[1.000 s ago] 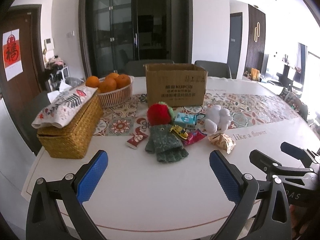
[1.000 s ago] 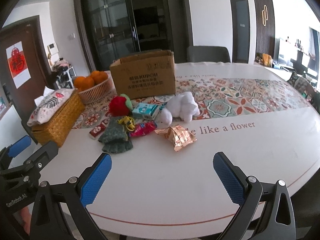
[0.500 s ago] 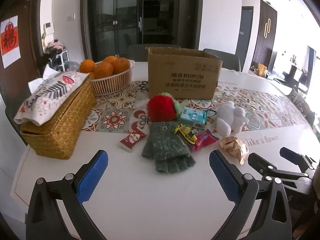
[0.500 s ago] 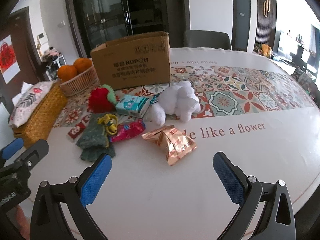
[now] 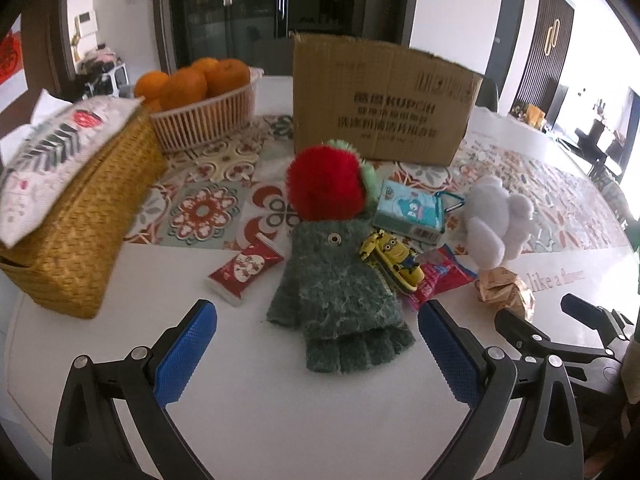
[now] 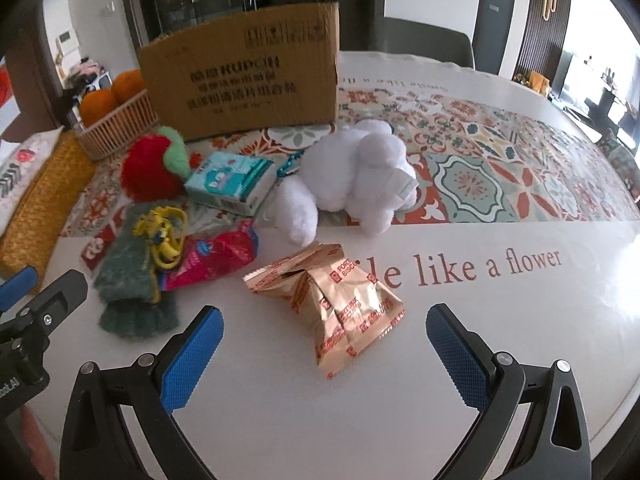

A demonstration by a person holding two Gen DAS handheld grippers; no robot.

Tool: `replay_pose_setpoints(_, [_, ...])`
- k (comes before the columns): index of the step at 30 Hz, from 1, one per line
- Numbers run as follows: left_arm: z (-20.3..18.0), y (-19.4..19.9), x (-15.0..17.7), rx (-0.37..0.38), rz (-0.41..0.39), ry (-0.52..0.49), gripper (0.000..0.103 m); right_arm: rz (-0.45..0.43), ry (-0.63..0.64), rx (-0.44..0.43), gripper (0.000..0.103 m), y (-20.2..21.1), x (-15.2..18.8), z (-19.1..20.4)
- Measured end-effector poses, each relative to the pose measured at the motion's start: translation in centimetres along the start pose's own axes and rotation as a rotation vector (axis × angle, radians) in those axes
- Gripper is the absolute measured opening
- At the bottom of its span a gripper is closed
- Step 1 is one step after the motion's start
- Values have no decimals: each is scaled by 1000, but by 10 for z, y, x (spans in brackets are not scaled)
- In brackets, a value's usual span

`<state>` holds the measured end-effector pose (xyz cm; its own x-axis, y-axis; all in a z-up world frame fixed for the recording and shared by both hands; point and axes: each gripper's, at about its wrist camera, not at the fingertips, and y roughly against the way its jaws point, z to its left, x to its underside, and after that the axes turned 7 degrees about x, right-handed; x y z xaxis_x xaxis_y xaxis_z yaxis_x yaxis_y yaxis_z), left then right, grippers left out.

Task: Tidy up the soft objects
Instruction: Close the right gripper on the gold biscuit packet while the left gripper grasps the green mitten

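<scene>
A green knitted glove lies on the white table, straight ahead of my open left gripper. Behind it sits a red fluffy plush, and a white plush toy lies to the right. In the right wrist view the white plush, red plush and glove show too. My open right gripper is low over the table, just before a gold snack packet. An open cardboard box stands behind the pile.
A yellow toy, teal tissue pack, pink wrapper and red sachet lie among the soft things. A wicker box with a cloth and a basket of oranges stand at the left.
Both grippers have moved forward toward the pile and lower over the table. The glove and the gold packet now lie much closer to the fingers. Both stay open.
</scene>
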<state>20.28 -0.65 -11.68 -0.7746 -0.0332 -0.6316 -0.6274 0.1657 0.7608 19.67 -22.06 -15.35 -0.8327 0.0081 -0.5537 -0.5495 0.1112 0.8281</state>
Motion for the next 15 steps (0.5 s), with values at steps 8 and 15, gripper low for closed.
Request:
replay_pose_setpoints(8, [1, -38, -4, 20, 79, 12, 100, 50, 16, 16, 103, -25, -5, 2])
replay_pose_setpoints(15, [1, -62, -7, 34, 134, 18, 98, 61, 29, 26, 102, -40, -10, 2])
